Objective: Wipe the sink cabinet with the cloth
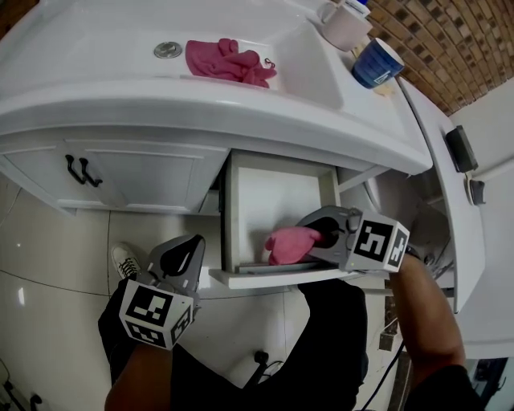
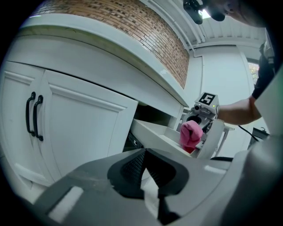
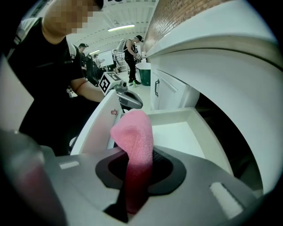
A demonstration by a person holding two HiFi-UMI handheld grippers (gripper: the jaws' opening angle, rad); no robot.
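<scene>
A white drawer [image 1: 273, 201] stands pulled out under the sink counter. My right gripper [image 1: 320, 235] reaches into its front right corner, shut on a pink cloth [image 1: 289, 243] that rests against the drawer's floor near the front panel. In the right gripper view the cloth [image 3: 132, 132] sticks up from between the jaws over the drawer floor [image 3: 179, 132]. My left gripper [image 1: 183, 258] hangs below and left of the drawer, shut and holding nothing. The left gripper view shows the drawer [image 2: 154, 132] and the cloth [image 2: 191, 133] from the side.
A second pink cloth [image 1: 229, 60] lies in the sink basin [image 1: 301, 56] beside the drain [image 1: 168, 50]. A blue cup [image 1: 376, 63] and a pale mug [image 1: 344, 24] stand on the counter. Cabinet doors with black handles [image 1: 80, 170] are shut at left. A shoe [image 1: 124, 258] is on the floor.
</scene>
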